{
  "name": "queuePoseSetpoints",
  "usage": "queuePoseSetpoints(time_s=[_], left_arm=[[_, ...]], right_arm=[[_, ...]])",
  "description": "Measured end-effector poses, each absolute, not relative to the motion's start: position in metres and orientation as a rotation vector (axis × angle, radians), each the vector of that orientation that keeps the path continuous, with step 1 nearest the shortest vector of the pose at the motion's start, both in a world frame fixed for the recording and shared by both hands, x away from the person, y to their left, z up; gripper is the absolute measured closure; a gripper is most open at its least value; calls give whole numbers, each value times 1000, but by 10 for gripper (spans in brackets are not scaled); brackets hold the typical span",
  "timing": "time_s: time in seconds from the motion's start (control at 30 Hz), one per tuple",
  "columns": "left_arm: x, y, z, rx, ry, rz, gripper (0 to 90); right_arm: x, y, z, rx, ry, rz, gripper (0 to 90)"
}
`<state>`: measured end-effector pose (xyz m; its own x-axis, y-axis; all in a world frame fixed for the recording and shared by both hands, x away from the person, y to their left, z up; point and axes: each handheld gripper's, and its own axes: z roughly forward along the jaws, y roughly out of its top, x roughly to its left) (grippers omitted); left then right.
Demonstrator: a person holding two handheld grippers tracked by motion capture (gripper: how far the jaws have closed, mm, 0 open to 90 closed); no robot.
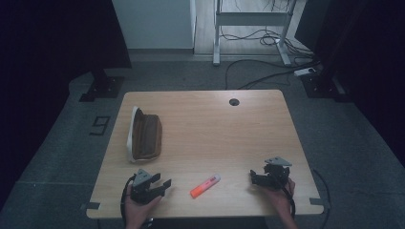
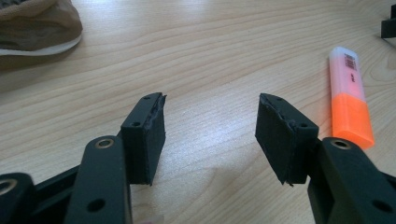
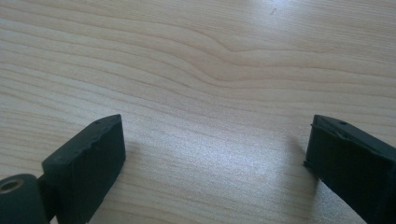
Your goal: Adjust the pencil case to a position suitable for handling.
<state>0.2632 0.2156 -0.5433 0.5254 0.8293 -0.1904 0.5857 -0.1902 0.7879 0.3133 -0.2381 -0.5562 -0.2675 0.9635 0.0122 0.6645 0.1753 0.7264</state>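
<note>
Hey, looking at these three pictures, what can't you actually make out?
- Pencil case: whether its zip is open, too small and dim in the high view; cut off by the top-left corner in the left gripper view.
- Highlighter label: barcode print too small to read in the left gripper view.
- Highlighter's near end: partly behind the left gripper there.

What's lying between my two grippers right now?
The orange highlighter lies on the table between left gripper and right gripper, touching neither, per the high view.

pouch (image 1: 145,135) on surface (image 1: 229,129), far left | marker (image 1: 205,186) near front edge, centre | left hand-held gripper (image 1: 160,183) just left of marker | right hand-held gripper (image 1: 258,177) well right of marker
</note>
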Motion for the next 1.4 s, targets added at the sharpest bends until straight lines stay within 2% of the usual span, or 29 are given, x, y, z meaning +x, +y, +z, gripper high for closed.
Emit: queuePoseSetpoints(time_s=[0.67,1.4], left_arm=[[264,218,-543,1890,1168,345,415],[254,242,-513,1762,1185,447,409]], right_arm=[[314,-238,-556,1533,1999,867,41],[314,-237,-556,1531,1999,869,47]])
